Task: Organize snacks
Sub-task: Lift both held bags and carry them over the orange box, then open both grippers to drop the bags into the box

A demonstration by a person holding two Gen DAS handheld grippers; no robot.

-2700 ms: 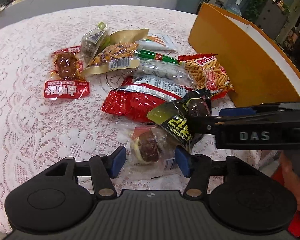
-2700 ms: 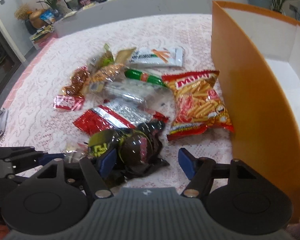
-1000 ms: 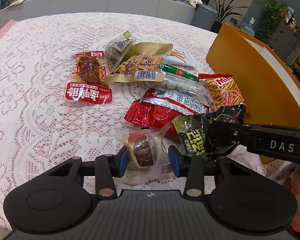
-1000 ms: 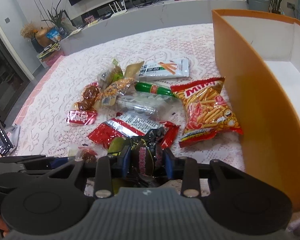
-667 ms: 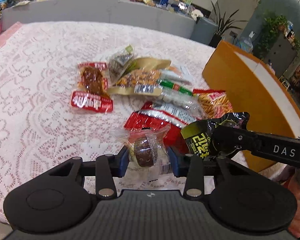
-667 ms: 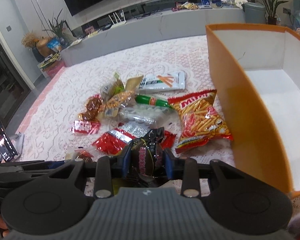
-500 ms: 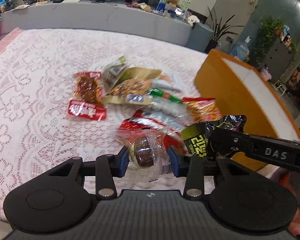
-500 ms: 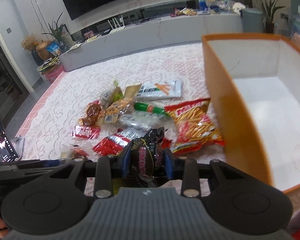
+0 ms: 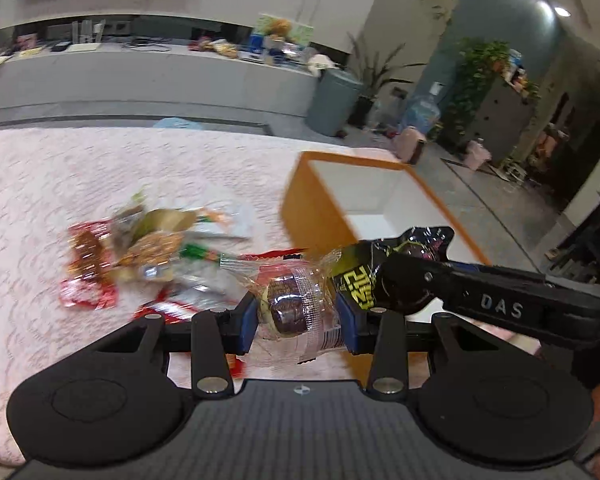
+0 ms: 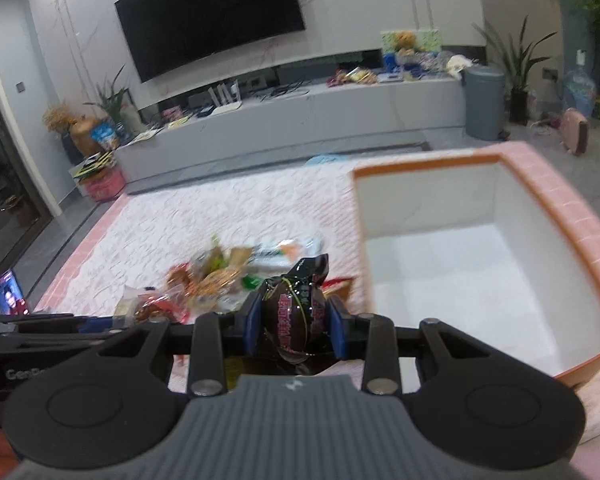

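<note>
My left gripper is shut on a clear-wrapped chocolate cupcake, held in the air above the table. My right gripper is shut on a black snack packet with pink and yellow print; in the left wrist view that black snack packet hangs just right of the cupcake. An orange box with a white, empty inside stands to the right of both grippers. The remaining snacks lie in a blurred pile on the lace tablecloth below and to the left.
The orange box stands at the table's right side, its near wall close to the left gripper. Beyond the table run a long grey counter, a grey bin and potted plants. A phone stands at the far left.
Both grippers have risen from the table with their snacks still clamped. The snack pile has dropped away and looks smaller, and the box's open top has come into view.
</note>
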